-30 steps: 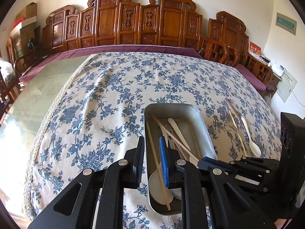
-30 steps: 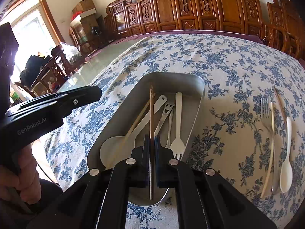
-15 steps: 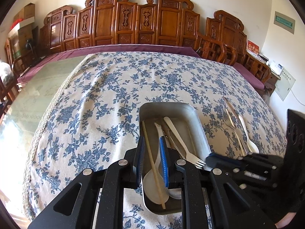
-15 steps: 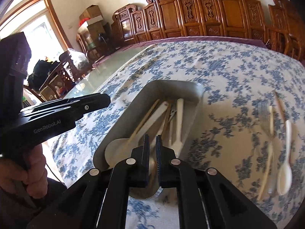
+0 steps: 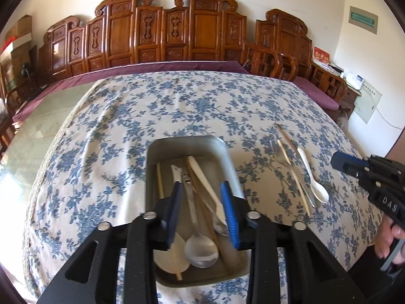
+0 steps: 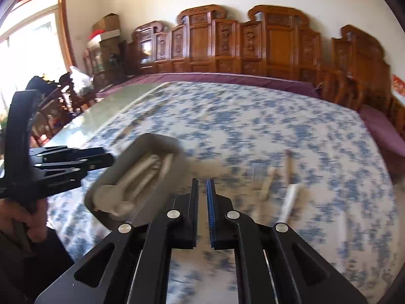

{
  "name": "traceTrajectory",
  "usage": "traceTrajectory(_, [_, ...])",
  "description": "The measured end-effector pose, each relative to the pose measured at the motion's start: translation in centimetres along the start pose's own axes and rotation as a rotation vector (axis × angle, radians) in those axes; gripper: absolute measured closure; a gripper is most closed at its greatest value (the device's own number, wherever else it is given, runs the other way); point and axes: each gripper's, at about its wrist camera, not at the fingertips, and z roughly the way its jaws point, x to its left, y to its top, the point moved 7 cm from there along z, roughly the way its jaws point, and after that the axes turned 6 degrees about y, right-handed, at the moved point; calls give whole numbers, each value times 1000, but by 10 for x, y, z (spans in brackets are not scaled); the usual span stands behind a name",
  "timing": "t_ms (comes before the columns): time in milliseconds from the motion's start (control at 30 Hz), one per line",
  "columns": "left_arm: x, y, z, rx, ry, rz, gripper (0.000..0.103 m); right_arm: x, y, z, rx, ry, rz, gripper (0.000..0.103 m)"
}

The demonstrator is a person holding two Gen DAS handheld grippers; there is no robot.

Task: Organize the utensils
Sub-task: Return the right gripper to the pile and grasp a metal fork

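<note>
A metal tray lies on the flowered cloth and holds several utensils: a steel spoon, a white spoon, a fork and chopsticks. My left gripper hangs just above the tray's near half. Its jaws are opening and nothing is pinched between the blue pads. My right gripper is off to the right of the tray, above bare cloth. Its jaws are opening by a narrow gap and are empty. The right wrist view is blurred. Each gripper shows in the other's view: the right gripper, the left gripper.
Loose utensils lie on the cloth right of the tray: a white spoon, a fork and chopsticks. Carved wooden chairs line the table's far edge. A person's hand holds the right gripper's handle.
The right gripper let go of its chopstick over the tray, then rose and swung right over the cloth. The left jaws spread apart, and that gripper shifted a little over the tray.
</note>
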Motion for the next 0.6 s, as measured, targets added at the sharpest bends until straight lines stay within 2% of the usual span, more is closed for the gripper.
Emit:
traceTrajectory(67, [-8,-1,1,2,-10,4,65,-19,-3,-7,-8,-34,21,81])
traceTrajectory(167, [-21,-2,0,-4,-23,22,55,-40,-7,-11,-12,-75,43,75])
traceTrajectory(367, [-48,-7,2,3,-60,54,55,-75,-26,-5,3,-134,89,71])
traceTrajectory(600, [-67,-13,4,15,-86,73,55,-76,-44,25,71,-105,82,71])
